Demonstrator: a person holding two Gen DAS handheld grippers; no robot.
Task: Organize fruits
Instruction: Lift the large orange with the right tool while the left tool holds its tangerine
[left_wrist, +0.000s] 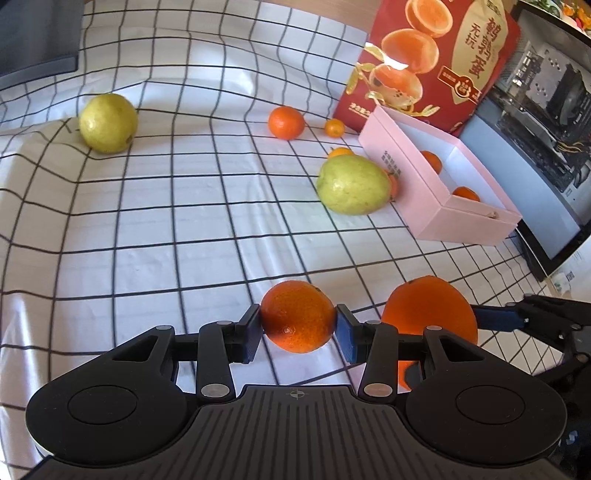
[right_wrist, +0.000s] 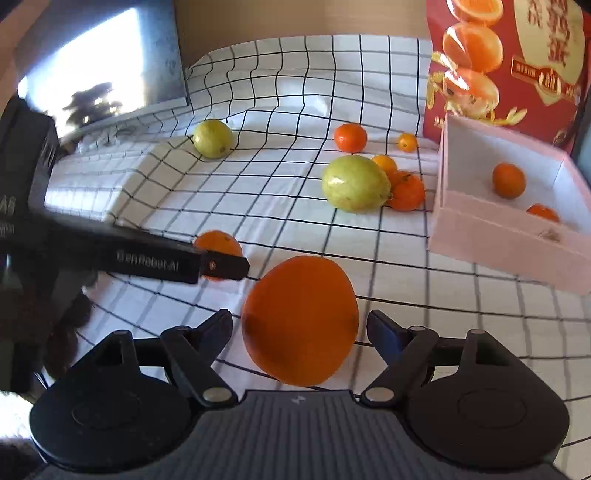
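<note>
A small round orange mandarin (left_wrist: 298, 316) sits clamped between the pads of the left gripper (left_wrist: 299, 326) above the black-gridded white cloth (left_wrist: 166, 221). Beside it, the right gripper (right_wrist: 300, 325) spreads wide around a large smooth orange (right_wrist: 301, 321), pads not touching. The open pink cardboard box (left_wrist: 406, 184) lies beyond.

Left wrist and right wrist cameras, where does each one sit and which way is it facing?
Left wrist view: sits on the left tool, facing forward over the checked white cloth; its fingers clamp a small round orange mandarin.
Right wrist view: sits on the right tool, facing the same way; its open fingers flank a large smooth orange.
Shared: the pink cardboard box, a green-yellow pear-shaped fruit, and each other's tool.
</note>
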